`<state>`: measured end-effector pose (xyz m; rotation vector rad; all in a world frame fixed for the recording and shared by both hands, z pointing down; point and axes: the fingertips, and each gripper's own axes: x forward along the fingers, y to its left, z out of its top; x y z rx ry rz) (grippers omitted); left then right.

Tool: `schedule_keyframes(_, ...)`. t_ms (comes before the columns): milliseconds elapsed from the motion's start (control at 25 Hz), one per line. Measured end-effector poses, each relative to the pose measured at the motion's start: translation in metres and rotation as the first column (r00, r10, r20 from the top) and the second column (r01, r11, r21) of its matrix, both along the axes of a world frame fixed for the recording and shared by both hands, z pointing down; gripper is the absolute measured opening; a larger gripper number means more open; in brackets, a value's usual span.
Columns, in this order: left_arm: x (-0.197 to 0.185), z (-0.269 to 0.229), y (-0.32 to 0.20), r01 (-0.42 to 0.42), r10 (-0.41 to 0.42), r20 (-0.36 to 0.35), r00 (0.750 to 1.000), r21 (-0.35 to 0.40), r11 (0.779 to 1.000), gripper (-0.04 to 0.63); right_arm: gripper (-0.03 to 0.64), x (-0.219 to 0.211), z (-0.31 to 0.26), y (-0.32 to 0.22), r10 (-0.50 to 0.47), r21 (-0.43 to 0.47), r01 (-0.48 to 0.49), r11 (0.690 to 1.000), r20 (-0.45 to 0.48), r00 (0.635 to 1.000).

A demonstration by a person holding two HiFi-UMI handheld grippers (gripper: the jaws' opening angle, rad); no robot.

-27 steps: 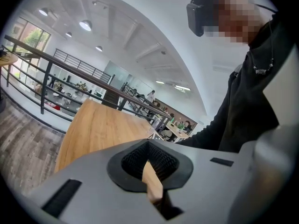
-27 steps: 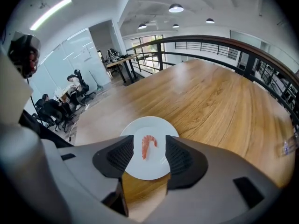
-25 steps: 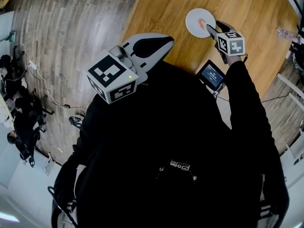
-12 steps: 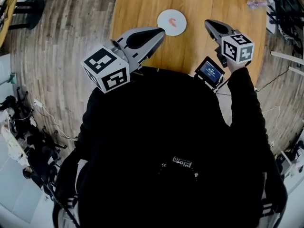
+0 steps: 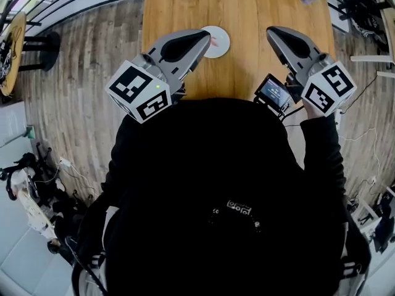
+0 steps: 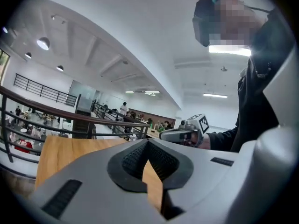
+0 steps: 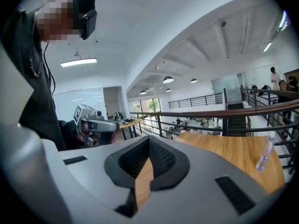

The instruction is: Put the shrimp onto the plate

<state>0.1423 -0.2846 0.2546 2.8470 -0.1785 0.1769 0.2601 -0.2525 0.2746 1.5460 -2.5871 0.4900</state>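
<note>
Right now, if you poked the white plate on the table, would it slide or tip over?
Probably slide: the plate lies flat and low on the smooth wooden table. It looks thin, so it is likely light and easy to push. The small shrimp on it might shift.

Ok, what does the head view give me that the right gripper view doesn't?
Only the head view: the white plate, partly behind the left gripper's tip, the shrimp just showing on it, and a small lit screen by the right gripper. Only the right gripper view: its jaws shut, nothing between them, and a railing past the table. Both: the wooden table, the clear bottle and the left gripper.
</note>
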Motion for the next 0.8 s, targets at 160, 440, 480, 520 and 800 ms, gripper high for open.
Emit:
schedule_keyframes(160,0.009,0.007,0.006,-0.010,0.010,-0.012,1.000,0.026,1.000,0.000,0.018,-0.002,-0.012,0.021,0.021,0.063,-0.022,0.998,0.027,0.999)
schedule_keyframes(440,0.019,-0.023,0.025,-0.066,0.067,-0.025,0.997,0.042,0.997,0.000,0.018,-0.002,-0.037,0.037,0.042,0.070,-0.042,0.997,-0.001,0.999)
schedule_keyframes(480,0.013,-0.024,0.026,-0.070,0.072,-0.028,0.997,0.043,0.997,0.000,0.018,-0.008,-0.037,0.037,0.046,0.070,-0.046,0.996,0.003,0.999)
schedule_keyframes(520,0.007,-0.023,0.026,-0.073,0.075,-0.028,0.997,0.042,0.996,0.000,0.018,-0.014,-0.036,0.037,0.048,0.069,-0.049,0.996,0.006,0.999)
schedule_keyframes(800,0.030,-0.014,0.021,-0.089,0.090,-0.023,0.996,0.037,0.995,0.000,0.018,0.006,-0.027,0.030,0.051,0.063,-0.050,0.997,-0.007,0.999)
